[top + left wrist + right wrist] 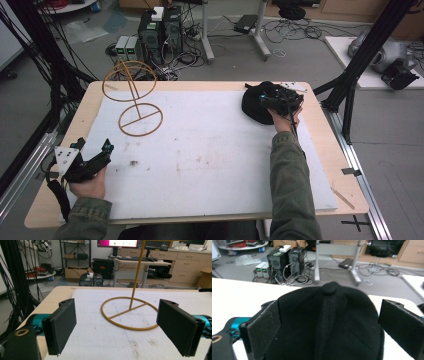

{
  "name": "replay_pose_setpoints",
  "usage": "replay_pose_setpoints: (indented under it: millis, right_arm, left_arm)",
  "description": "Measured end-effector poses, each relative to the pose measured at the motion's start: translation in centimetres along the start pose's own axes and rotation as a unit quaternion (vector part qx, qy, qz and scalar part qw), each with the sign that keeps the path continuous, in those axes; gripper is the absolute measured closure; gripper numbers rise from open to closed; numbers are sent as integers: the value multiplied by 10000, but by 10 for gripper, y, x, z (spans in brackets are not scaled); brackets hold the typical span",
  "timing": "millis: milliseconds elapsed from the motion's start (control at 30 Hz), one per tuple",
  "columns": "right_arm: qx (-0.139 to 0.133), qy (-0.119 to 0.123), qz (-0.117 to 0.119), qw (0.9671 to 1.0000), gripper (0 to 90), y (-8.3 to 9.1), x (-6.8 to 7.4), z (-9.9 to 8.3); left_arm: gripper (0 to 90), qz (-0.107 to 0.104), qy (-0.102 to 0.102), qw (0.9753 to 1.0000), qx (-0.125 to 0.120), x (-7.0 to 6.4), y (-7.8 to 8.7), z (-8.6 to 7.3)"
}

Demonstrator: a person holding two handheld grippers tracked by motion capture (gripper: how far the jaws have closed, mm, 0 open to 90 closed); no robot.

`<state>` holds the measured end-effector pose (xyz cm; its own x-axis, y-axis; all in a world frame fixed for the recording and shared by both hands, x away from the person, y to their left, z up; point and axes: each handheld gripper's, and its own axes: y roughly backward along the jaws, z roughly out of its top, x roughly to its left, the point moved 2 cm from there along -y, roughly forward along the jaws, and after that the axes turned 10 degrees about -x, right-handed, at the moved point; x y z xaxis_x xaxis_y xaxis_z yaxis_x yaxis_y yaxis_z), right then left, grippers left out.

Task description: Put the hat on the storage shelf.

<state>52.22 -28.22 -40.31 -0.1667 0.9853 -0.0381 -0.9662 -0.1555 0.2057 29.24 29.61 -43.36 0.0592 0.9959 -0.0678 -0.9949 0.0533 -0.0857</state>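
A black cap (254,106) lies at the far right of the white sheet (210,150); in the right gripper view the cap (329,322) sits between my open jaws, crown button up. My right gripper (278,102) hovers right over it, open. A golden wire stand (134,97) with a round base and a ring on a stem rises at the far left; its base (130,313) lies ahead of my left gripper (117,327). The left gripper (97,152) rests near the table's left edge, open and holding nothing.
The wooden table (320,150) edge borders the sheet on all sides. Black frame posts (360,65) stand at the right and cables (45,70) hang at the left. Computers (160,30) and wires lie on the floor beyond the table.
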Motion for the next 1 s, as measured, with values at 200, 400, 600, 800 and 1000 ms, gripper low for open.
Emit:
replay_pose_setpoints:
  millis: [200, 400, 600, 800, 1000]
  right_arm:
    - [168, -69, 9, 9998, 43, -7, 6, -8]
    - [301, 6, 38, 9995, 274, -9, 6, -11]
    - [733, 94, 148, 9972, 688, -11, 9, -17]
    - [739, -372, 136, 9965, 875, -7, -1, -15]
    - [668, -397, 80, 9969, 877, -7, -2, -15]
  left_arm:
    - [165, -5, 0, 10000, 1, 0, 0, 0]
    - [166, -62, 77, 10000, 12, 0, -1, -1]
    - [166, -152, 116, 9998, 68, -1, -2, -3]
    - [169, -218, 65, 9997, 60, -4, -2, -3]
    - [169, -185, 86, 9998, 69, -2, -2, -3]
